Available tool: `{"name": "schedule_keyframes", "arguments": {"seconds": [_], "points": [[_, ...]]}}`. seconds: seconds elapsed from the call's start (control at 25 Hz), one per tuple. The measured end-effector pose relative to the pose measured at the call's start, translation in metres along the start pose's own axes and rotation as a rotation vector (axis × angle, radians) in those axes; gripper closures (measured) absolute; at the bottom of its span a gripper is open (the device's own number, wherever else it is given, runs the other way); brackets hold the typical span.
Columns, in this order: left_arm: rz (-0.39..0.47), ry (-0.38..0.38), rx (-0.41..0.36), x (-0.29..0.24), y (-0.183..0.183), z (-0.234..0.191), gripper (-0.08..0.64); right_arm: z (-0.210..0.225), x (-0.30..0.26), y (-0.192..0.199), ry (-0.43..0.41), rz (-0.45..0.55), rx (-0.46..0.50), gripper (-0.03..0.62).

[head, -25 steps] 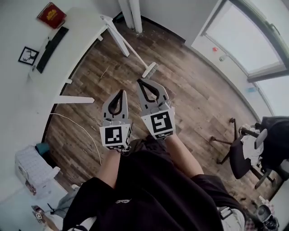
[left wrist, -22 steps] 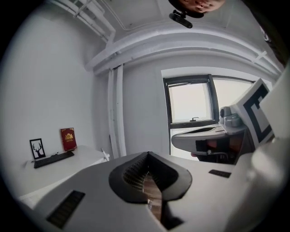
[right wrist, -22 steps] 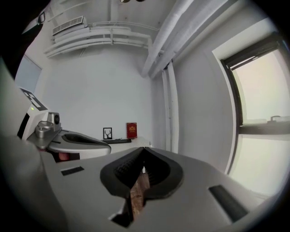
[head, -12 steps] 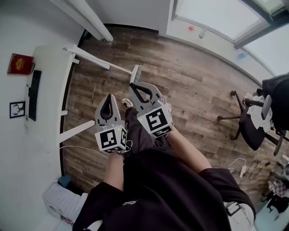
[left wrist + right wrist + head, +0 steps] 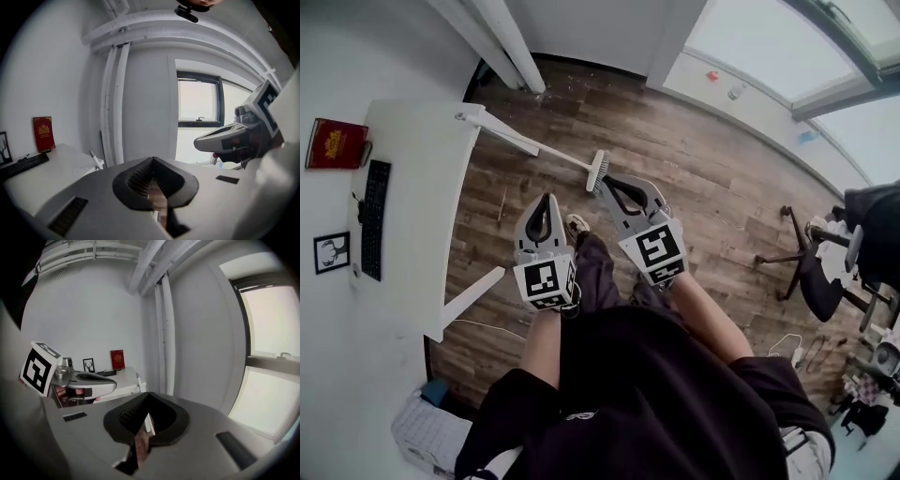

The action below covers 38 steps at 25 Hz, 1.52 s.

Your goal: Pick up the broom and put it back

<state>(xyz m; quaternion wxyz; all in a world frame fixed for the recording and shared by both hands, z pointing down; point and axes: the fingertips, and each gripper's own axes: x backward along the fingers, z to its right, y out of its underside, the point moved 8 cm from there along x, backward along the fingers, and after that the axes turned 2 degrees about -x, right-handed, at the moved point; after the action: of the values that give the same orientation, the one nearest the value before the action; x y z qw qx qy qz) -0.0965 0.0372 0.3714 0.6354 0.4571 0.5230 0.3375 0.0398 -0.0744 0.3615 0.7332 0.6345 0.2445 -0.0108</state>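
Since a second ago both grippers have come forward and dipped toward the floor.

- **Broom:** the broom (image 5: 596, 172) lies on the wood floor. Its head is just off the right gripper (image 5: 606, 179) tips at 11 o'clock, and its handle runs toward 10 o'clock to the table (image 5: 412, 169).
- **Left gripper:** the left gripper (image 5: 547, 197) sits at 8 o'clock of the head.
- **Claws:** both are pressed together, with nothing in them.

The approach looks nearly done, and the jaws must spread before grasping.

the broom (image 5: 597, 172) lay on the floor just far of the right gripper (image 5: 606, 179), its handle reaching left to the surface (image 5: 422, 169); a keyboard (image 5: 375, 220) lay on it, a chair (image 5: 811, 277) well right.
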Motion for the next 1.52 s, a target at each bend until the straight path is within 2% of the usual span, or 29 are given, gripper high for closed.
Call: {"name": "schedule_keyframes", "arguments": {"seconds": [0.16,0.2,0.36,0.52,0.68,0.76,0.88,1.0,1.04,1.08,1.12,1.24,1.52], "points": [[-0.039,0.052,-0.066,-0.031,0.017,-0.046,0.558,-0.022,-0.057,-0.014,-0.004,-0.035,-0.076,0.571],[-0.044,0.067,-0.057,-0.040,0.022,-0.055,0.558,-0.026,-0.070,-0.019,0.000,-0.028,-0.090,0.571],[-0.067,0.086,0.032,-0.072,0.054,-0.085,0.558,-0.038,-0.100,-0.029,0.010,-0.013,-0.058,0.571],[-0.099,0.060,0.109,-0.102,0.090,-0.111,0.558,-0.032,-0.114,-0.014,0.057,-0.079,-0.068,0.571],[-0.188,-0.002,0.101,-0.132,0.125,-0.125,0.558,-0.021,-0.126,0.001,0.074,-0.099,-0.093,0.571],[-0.194,-0.009,0.121,-0.152,0.138,-0.131,0.558,-0.012,-0.139,0.013,0.069,-0.096,-0.134,0.571],[-0.178,0.023,0.205,-0.173,0.158,-0.137,0.558,-0.001,-0.158,0.038,0.060,-0.101,-0.249,0.571],[-0.235,-0.005,0.265,-0.184,0.185,-0.148,0.557,0.005,-0.175,0.059,0.035,-0.125,-0.300,0.571],[-0.250,-0.008,0.291,-0.190,0.193,-0.153,0.544,0.009,-0.181,0.063,0.029,-0.134,-0.293,0.571],[-0.261,-0.006,0.317,-0.198,0.201,-0.156,0.469,0.014,-0.185,0.066,0.026,-0.141,-0.281,0.571],[-0.268,-0.002,0.338,-0.208,0.208,-0.159,0.434,0.021,-0.187,0.067,0.029,-0.146,-0.274,0.571],[-0.287,0.009,0.361,-0.235,0.229,-0.169,0.380,0.040,-0.183,0.073,0.069,-0.156,-0.310,0.571],[-0.293,-0.065,0.462,-0.286,0.252,-0.187,0.337,0.073,-0.174,0.092,0.142,-0.222,-0.351,0.571]]}}
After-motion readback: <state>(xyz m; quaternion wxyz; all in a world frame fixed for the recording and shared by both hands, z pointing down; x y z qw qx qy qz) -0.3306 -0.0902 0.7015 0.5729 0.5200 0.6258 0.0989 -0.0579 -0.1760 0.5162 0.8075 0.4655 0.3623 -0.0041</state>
